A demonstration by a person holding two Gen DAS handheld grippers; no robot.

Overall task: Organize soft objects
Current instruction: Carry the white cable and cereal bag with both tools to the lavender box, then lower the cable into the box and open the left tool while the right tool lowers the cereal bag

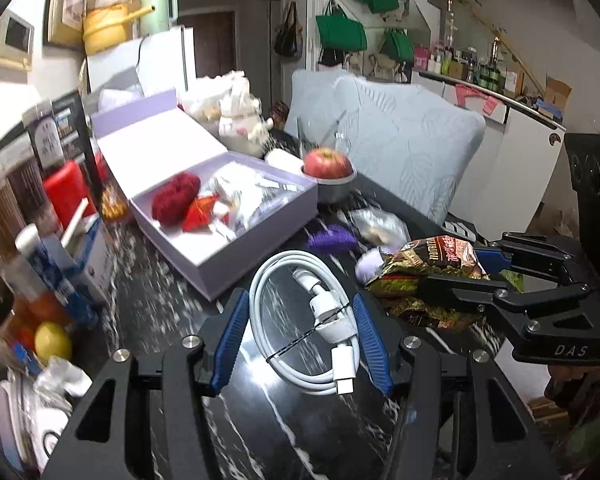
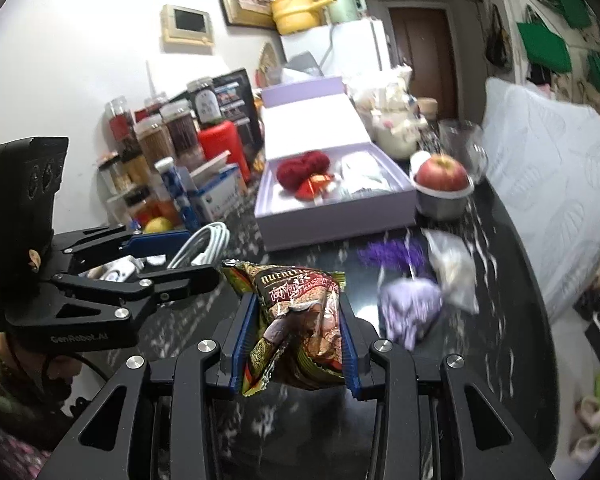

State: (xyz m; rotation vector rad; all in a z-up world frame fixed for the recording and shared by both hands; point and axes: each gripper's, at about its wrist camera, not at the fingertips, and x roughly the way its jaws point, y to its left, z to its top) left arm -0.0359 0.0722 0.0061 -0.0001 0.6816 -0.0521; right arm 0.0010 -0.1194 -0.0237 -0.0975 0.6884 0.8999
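Observation:
My left gripper (image 1: 300,320) is shut on a coiled white cable (image 1: 300,320) and holds it above the dark marble table (image 1: 156,304). My right gripper (image 2: 298,320) is shut on a brown and green snack packet (image 2: 296,320), also seen in the left wrist view (image 1: 424,268). An open lilac box (image 1: 224,216) holds red yarn (image 1: 176,198), a red packet and clear bags. A purple fuzzy piece (image 2: 392,256), a lilac soft item (image 2: 410,308) and a clear bag (image 2: 452,268) lie on the table right of the packet.
An apple in a metal bowl (image 1: 328,172) stands beside the box. Jars, bottles, a red container (image 2: 224,148) and a lemon (image 1: 52,342) crowd the left side. A pale blue pillow (image 1: 404,136) leans at the table's right edge. A white teapot (image 1: 244,128) stands behind the box.

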